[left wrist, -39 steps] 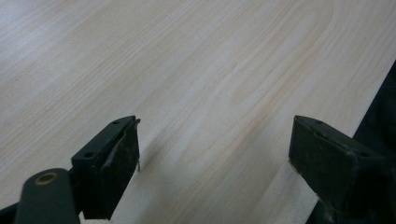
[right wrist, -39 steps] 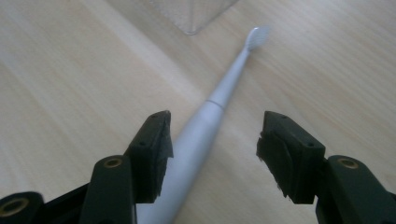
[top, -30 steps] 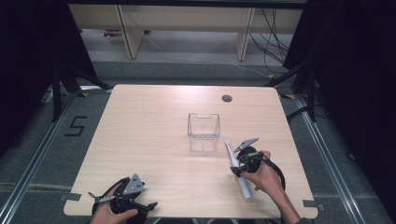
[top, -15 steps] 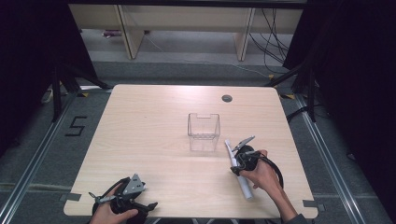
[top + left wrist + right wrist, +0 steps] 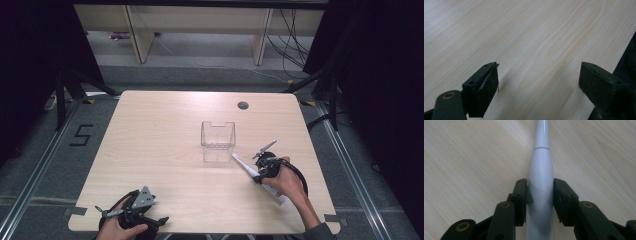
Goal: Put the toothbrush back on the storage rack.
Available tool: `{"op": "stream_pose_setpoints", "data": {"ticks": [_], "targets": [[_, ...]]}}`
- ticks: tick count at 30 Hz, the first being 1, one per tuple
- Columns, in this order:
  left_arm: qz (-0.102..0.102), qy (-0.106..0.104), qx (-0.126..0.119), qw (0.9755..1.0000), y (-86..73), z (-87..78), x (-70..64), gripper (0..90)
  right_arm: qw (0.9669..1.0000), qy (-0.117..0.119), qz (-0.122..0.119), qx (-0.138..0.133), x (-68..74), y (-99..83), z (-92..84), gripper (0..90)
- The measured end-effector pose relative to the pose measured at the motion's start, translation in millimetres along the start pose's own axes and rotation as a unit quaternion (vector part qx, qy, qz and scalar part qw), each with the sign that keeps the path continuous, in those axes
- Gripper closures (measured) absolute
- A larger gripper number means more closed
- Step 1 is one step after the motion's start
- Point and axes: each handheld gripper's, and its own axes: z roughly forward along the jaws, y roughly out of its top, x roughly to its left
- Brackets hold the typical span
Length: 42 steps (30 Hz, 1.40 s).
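Table (image 5: 165, 150) is showing pale wood grain. Tube (image 5: 541, 180) is reading white, jaws black. Bin (image 5: 218, 134) is looking clear.

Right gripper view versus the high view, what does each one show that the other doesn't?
Only the right gripper view shows the jaws pressed against both sides of the white tube and a seam line near its narrow end. Only the high view shows the clear container, the left gripper at the near edge, and the floor. Both share the tube, the right gripper and the wooden table.
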Motion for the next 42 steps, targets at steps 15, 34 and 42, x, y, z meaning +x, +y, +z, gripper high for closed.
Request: {"op": "stream_pose_setpoints", "data": {"ticks": [15,34,42], "targets": [[0.001,-0.001,-0.001,1.0,0.2,0.0,-0.1,15.6,0.998,0.005,-0.02,0.06,-1.9,16.8,6.9,65.4],[0.001,-0.001,-0.001,1.0,0.4,0.0,0.0,15.6,0.9958,-0.022,-0.034,0.082,-12.9,9.8,-3.2,66.7],[0.001,0.0,-0.003,1.0,0.5,-0.4,0.2,15.6,0.9973,-0.028,-0.033,0.058,-17.5,6.6,-11.5,66.8]]}}
